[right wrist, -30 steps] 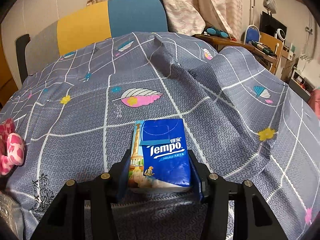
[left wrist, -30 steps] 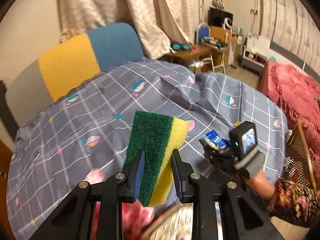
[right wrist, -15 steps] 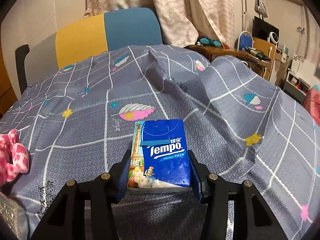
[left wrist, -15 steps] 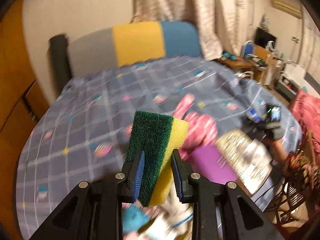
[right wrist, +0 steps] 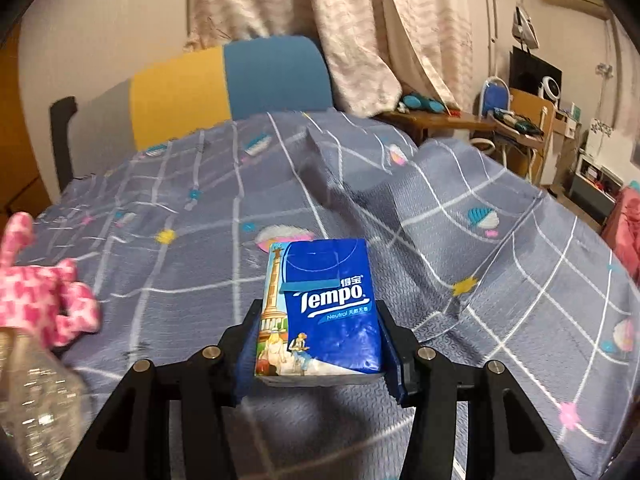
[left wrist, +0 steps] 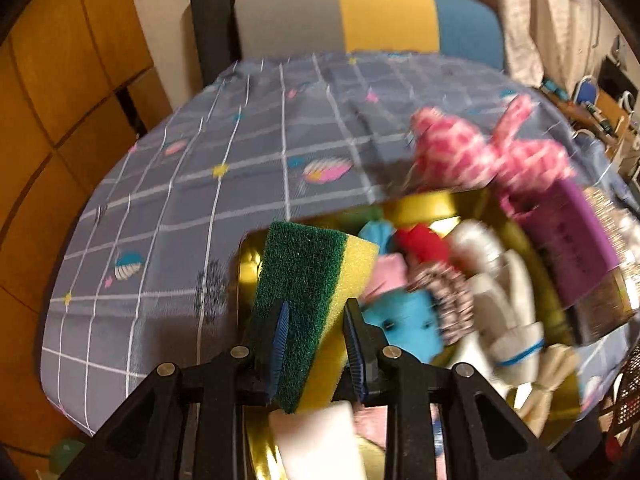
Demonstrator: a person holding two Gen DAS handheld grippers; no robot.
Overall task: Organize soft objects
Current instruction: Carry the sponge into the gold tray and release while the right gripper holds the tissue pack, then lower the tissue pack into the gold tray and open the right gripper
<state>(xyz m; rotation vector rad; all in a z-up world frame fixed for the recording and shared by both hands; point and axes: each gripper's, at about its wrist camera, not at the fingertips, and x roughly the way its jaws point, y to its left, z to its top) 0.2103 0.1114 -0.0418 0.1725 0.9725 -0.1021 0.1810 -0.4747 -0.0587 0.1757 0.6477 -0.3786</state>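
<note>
My left gripper (left wrist: 316, 344) is shut on a green-and-yellow sponge (left wrist: 310, 292) and holds it over the left end of a gold box (left wrist: 436, 204). The box holds several soft things, among them a blue plush (left wrist: 408, 326) and a white cloth toy (left wrist: 508, 300). A pink-and-white plush (left wrist: 476, 152) lies at the box's far side; it also shows in the right wrist view (right wrist: 36, 300). My right gripper (right wrist: 318, 356) is shut on a blue Tempo tissue pack (right wrist: 320, 308), held above the grey patterned tablecloth (right wrist: 500, 260).
A purple box lid (left wrist: 572, 248) leans at the box's right side. A clear plastic bottle (right wrist: 36, 412) is at the lower left of the right wrist view. A grey, yellow and blue chair back (left wrist: 360, 16) stands behind the table. A wooden cabinet (left wrist: 48, 100) is at left.
My left gripper has swung left and down with the sponge, from over the tablecloth to above the gold box. My right gripper has lifted the tissue pack a little higher.
</note>
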